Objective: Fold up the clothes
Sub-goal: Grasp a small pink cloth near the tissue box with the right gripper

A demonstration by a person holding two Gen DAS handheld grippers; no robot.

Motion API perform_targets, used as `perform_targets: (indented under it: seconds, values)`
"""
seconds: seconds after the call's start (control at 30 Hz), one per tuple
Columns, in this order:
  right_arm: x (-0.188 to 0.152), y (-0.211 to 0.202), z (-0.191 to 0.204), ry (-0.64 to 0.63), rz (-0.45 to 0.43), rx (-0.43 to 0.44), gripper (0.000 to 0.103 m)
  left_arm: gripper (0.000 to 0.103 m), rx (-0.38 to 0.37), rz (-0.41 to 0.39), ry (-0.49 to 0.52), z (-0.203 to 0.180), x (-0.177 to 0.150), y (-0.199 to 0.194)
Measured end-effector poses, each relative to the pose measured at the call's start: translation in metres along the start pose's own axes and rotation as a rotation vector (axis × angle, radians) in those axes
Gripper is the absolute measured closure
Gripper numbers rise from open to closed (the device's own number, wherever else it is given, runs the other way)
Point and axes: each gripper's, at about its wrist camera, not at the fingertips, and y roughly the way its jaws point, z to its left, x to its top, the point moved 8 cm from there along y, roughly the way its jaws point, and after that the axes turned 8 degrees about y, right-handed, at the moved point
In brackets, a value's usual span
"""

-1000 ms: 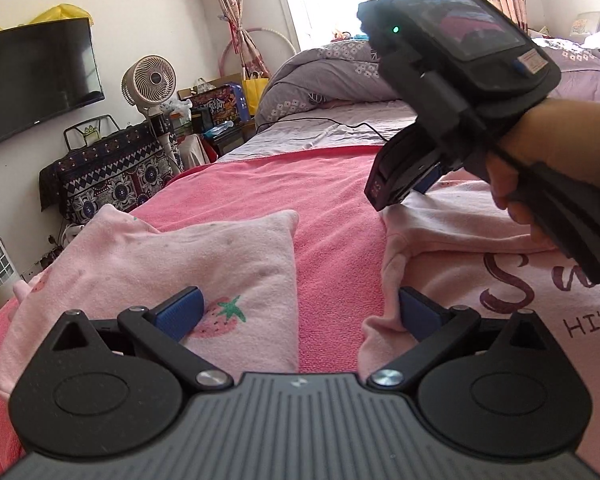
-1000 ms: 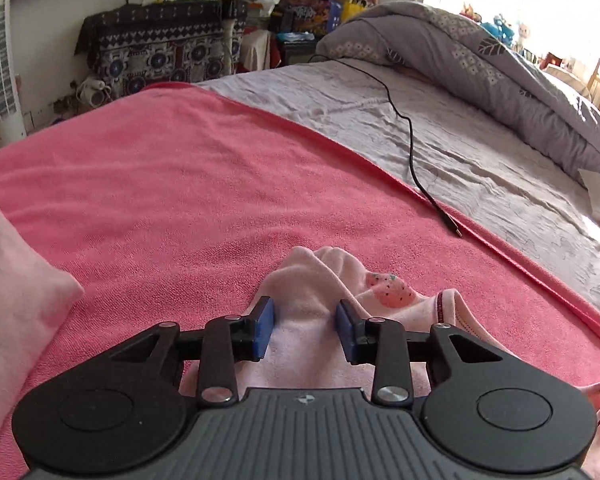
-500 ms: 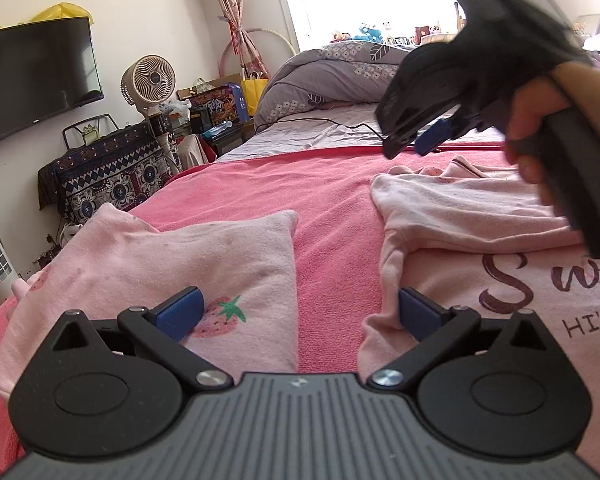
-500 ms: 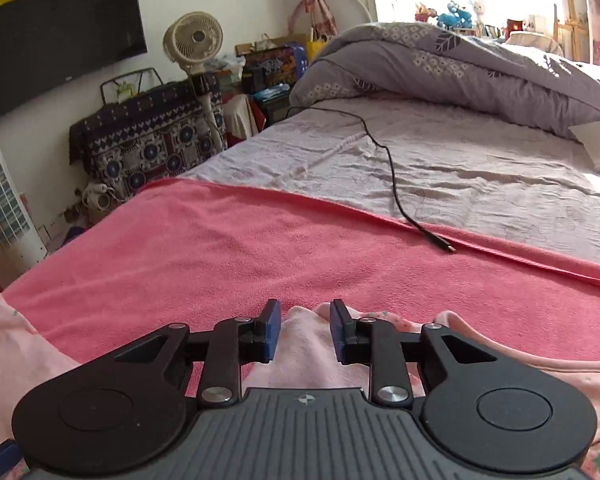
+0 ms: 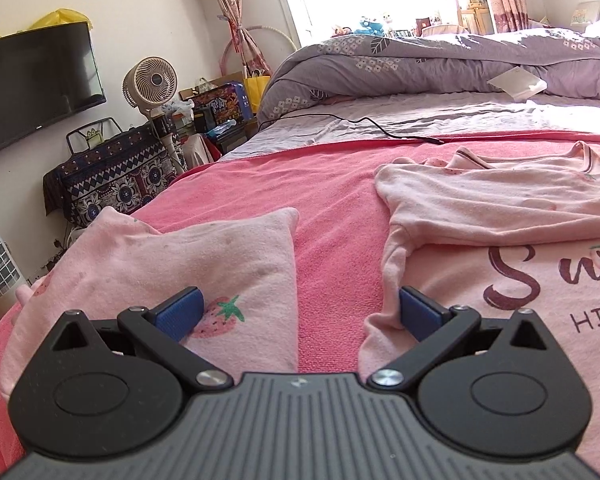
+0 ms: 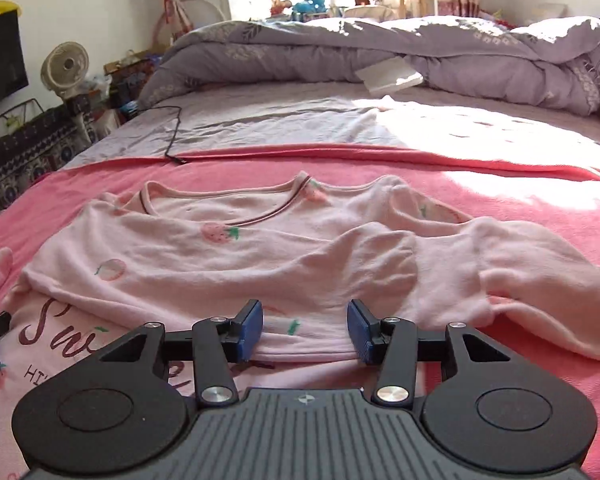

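Observation:
A pale pink long-sleeved top (image 6: 228,256) with strawberry prints and dark lettering lies on the pink blanket (image 6: 520,200), one sleeve folded across its chest. It also shows in the left wrist view (image 5: 500,216). A folded pink garment (image 5: 188,256) lies to its left. My left gripper (image 5: 298,312) is open, low over the gap between the two garments. My right gripper (image 6: 305,330) is open, just above the folded sleeve's cuff, holding nothing.
A rumpled purple duvet (image 6: 380,48) and a white paper (image 6: 388,74) lie at the far side of the bed. A black cable (image 5: 364,124) runs across the grey sheet. A fan (image 5: 150,84), TV (image 5: 32,80) and clutter stand left of the bed.
My right gripper carried the sleeve across the top, let it go and opened, then drew back to the right, out of the left wrist view. The left gripper has stayed put.

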Motion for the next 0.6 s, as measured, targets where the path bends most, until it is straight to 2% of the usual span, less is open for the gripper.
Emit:
perform_targets:
  seconds: [0.07, 0.1, 0.17, 0.3, 0.4, 0.6]
  values:
    - [0.003, -0.014, -0.012, 0.032, -0.046, 0.005, 0.051, 0.0, 0.003, 0.001, 0.004, 0.0, 0.0, 0.0]
    - [-0.001, -0.012, -0.024, 0.054, -0.042, -0.005, 0.05, 0.0, 0.004, 0.002, 0.006, -0.001, 0.0, 0.0]
    - [-0.013, 0.006, -0.044, 0.069, 0.02, -0.079, 0.046, 0.0, 0.005, 0.003, 0.009, -0.001, 0.0, 0.0]
    - [-0.016, -0.005, -0.047, 0.108, -0.028, -0.026, 0.044, 0.0, 0.006, 0.004, 0.014, 0.0, -0.001, 0.0]
    - [-0.016, -0.029, -0.06, 0.222, -0.085, 0.049, 0.043, 0.0, 0.007, 0.004, 0.017, -0.001, 0.0, 0.0]
    - [0.0, -0.082, -0.174, 0.438, -0.216, -0.139, 0.043, 0.0, 0.027, 0.003, 0.042, -0.003, 0.0, -0.002]
